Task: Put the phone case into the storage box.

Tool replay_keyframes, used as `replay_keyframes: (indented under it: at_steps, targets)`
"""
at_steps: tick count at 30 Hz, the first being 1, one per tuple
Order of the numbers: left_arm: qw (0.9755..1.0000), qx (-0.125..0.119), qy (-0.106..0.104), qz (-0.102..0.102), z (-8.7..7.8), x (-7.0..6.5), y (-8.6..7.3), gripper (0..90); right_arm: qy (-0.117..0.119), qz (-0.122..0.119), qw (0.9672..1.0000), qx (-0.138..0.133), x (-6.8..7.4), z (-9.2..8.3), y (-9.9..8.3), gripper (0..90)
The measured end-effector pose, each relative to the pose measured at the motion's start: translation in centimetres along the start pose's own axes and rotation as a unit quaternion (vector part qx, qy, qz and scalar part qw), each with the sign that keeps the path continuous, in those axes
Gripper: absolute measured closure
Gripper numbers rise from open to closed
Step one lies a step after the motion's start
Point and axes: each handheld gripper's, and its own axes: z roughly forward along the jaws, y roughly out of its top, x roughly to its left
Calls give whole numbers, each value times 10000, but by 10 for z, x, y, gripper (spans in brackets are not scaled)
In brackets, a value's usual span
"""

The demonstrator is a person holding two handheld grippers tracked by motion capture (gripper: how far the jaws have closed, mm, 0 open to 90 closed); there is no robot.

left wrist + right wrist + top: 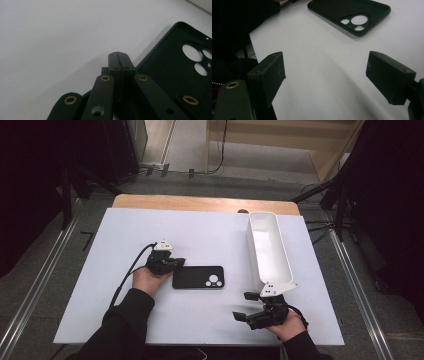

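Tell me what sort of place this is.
Probably a lab or recording setup, not a home: a white-covered table holding just a black phone case and a white bin, with dark stands and floor cables around.

No text, label, brand, number or sign could be read in any of the views. The phone case [198,277] by the left claw [176,264] bore no readable mark, and neither did the white tray [270,249] beyond the right claw [242,306].
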Motion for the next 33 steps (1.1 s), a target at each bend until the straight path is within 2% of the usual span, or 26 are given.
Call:
replay_keyframes:
  at_steps: [7,8,15,20,23,29,33]
  targets:
    - [10000,69,-46,-22,-5,-3,-4,897,13,11,10000,-4,0,0,0,143]
    - [9999,101,-52,41,-6,-3,-5,896,6,-4,10000,-12,0,0,0,143]
    - [9996,187,-198,108,-16,-10,-14,896,3,-32,10000,-23,-1,0,1,143]
    - [9995,214,-248,45,-20,-15,-18,896,-37,-30,10000,-33,0,1,2,143]
    - [9993,238,-266,106,-21,-17,-20,896,-40,-62,10000,-48,-1,2,2,143]
    - [9989,263,-374,53,-25,-21,-24,896,-47,-55,10000,-53,-1,2,2,143]
    - [9988,225,-431,-94,-25,-18,-25,894,-69,-69,9999,-54,-1,2,2,143]
